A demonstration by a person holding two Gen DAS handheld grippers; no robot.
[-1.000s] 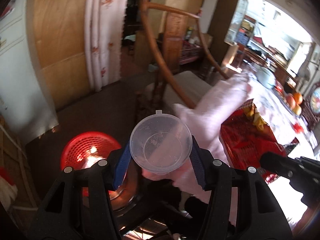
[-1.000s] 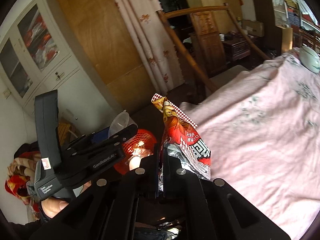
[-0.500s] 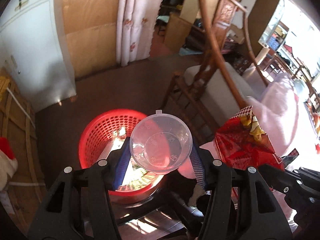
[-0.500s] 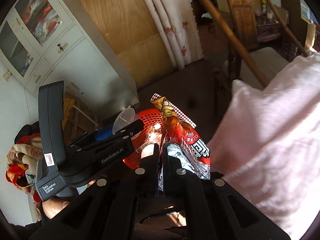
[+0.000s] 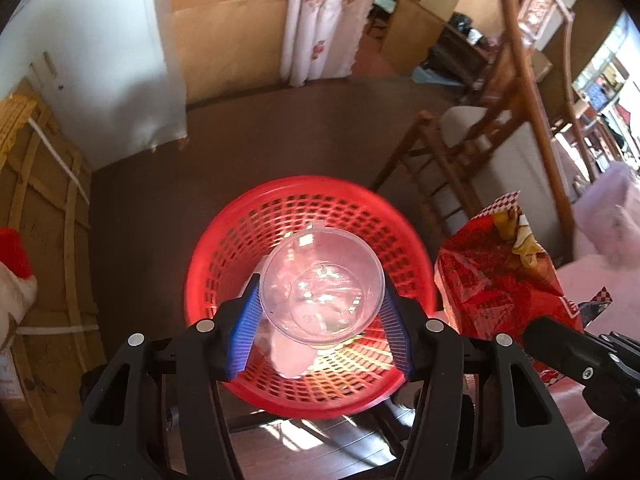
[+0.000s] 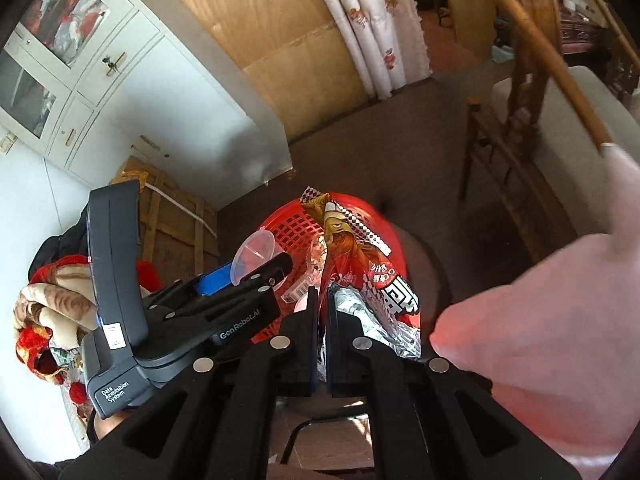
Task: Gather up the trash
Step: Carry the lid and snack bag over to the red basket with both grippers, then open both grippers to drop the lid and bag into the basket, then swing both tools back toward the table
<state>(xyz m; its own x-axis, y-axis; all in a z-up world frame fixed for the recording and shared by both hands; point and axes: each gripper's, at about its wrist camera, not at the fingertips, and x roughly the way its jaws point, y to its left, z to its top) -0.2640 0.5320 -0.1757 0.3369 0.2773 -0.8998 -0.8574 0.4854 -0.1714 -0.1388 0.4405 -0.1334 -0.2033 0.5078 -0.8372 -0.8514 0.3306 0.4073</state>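
Brown floor (image 5: 280, 128) running to a white cabinet (image 5: 100, 60) at far left, plywood panels and a flowered curtain (image 5: 320, 20) behind, a wooden chair (image 5: 500, 132) at far right. Red mesh basket (image 5: 248, 240) on the floor, paper scraps inside. Left gripper (image 5: 320, 300) clamped on a clear plastic cup (image 5: 324, 280), blue pads pressing its two sides, mouth toward the lens, directly above the basket opening. Right gripper (image 6: 320, 320) pinched together on a red snack bag (image 6: 360, 264), silver lining showing at the torn end, held just right of the cup and over the basket's near-right rim. Pink cloth (image 6: 560, 340) draped at near right.
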